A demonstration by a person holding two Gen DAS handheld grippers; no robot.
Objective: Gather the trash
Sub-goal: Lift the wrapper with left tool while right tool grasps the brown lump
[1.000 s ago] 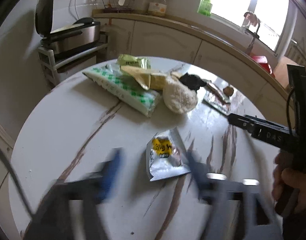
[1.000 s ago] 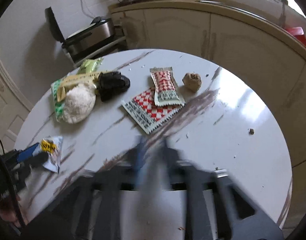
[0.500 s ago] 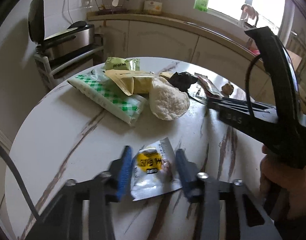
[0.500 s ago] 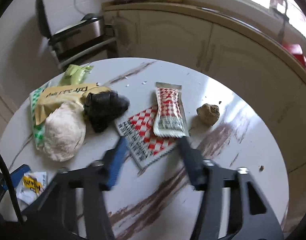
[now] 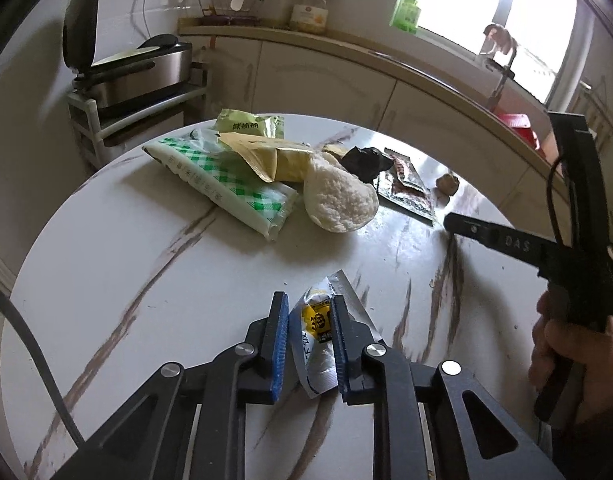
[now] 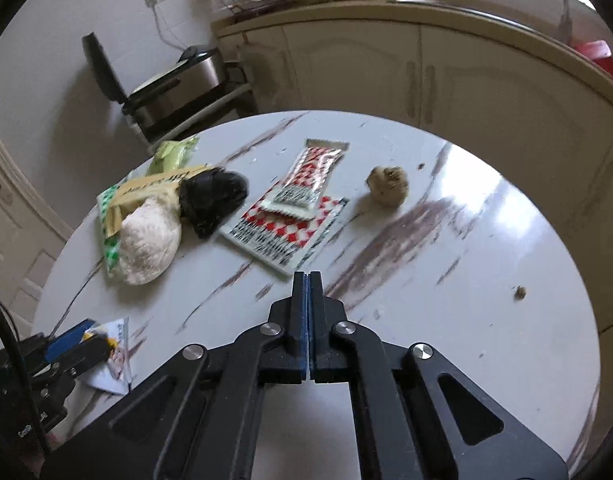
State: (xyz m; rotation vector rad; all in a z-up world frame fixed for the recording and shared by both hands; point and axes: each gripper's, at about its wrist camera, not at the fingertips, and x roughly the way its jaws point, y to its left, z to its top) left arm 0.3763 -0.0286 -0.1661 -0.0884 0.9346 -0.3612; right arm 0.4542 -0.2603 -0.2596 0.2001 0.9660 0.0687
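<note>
My left gripper [image 5: 308, 306] is shut on a silver wrapper with a yellow label [image 5: 320, 322], squeezed between its blue pads at the near edge of the round white table [image 5: 146, 264]. The same hold shows at the left of the right wrist view [image 6: 106, 344]. My right gripper [image 6: 309, 280] is shut and empty over the table's middle, just short of a red-checked wrapper [image 6: 284, 236]. A smaller red-and-white packet [image 6: 310, 184] lies on that wrapper. It shows in the left wrist view [image 5: 490, 234] as a black arm at the right.
A pile at the table's far side holds a green-checked packet [image 5: 226, 184], a yellow packet [image 5: 266, 152], a white crumpled wad [image 5: 338, 200] and a black crumpled bag [image 6: 214, 200]. A brown lump [image 6: 388, 186] lies to the right. Cabinets and a grill stand behind.
My left gripper moved onto the silver wrapper and closed on it. My right gripper opened over the red-checked wrapper half a second ago, then shut empty and drew back.
</note>
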